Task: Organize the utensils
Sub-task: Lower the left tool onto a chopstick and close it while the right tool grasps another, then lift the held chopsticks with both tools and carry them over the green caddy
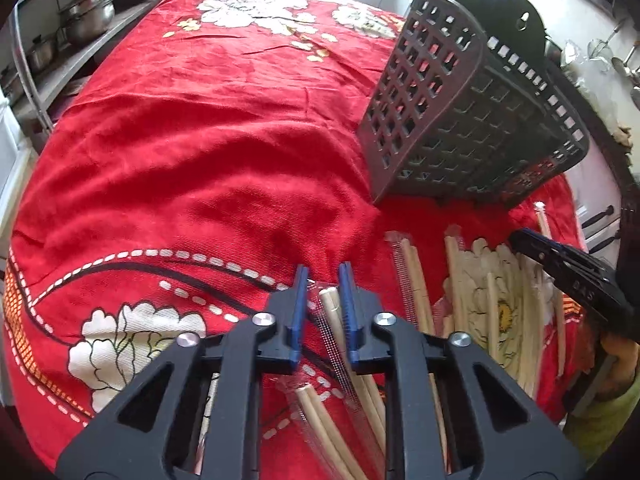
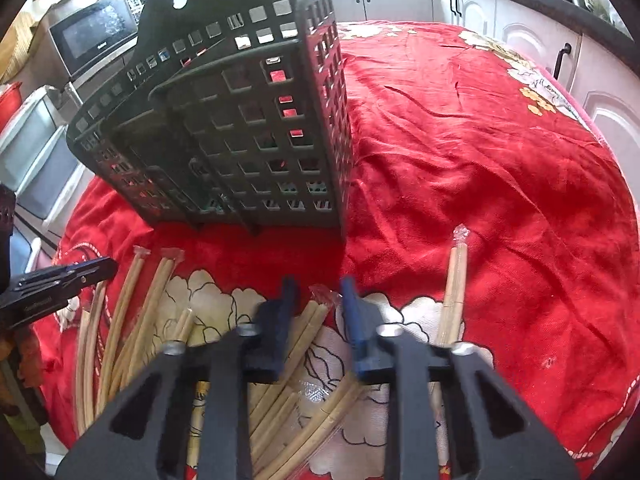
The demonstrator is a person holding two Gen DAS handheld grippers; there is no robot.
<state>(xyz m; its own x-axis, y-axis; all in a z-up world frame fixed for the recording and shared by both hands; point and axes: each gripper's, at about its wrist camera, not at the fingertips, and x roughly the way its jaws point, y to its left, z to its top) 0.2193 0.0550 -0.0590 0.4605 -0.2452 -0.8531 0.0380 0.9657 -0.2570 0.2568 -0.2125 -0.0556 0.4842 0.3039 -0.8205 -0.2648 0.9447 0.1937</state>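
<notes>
Several wrapped pairs of wooden chopsticks (image 1: 416, 280) (image 2: 132, 312) lie loose on the red flowered tablecloth (image 1: 200, 140) (image 2: 500, 160). Behind them stands a dark perforated utensil basket (image 1: 460, 112) (image 2: 240, 120), tilted. My left gripper (image 1: 324, 280) is shut on one wrapped pair (image 1: 330, 304), and its tip also shows in the right wrist view (image 2: 106, 266). My right gripper (image 2: 318, 292) straddles another wrapped pair (image 2: 316, 312). Its jaws are narrow with a thin gap still showing, and one finger is blurred. Its tip also appears in the left wrist view (image 1: 516, 238). One pair (image 2: 454, 292) lies apart to the right.
Steel pots (image 1: 86, 12) sit on a shelf past the table's left edge. A microwave (image 2: 96, 32) and white cabinets (image 2: 520, 24) line the walls behind. The cloth beyond and beside the basket is bare. A sleeve (image 1: 600, 412) shows at lower right.
</notes>
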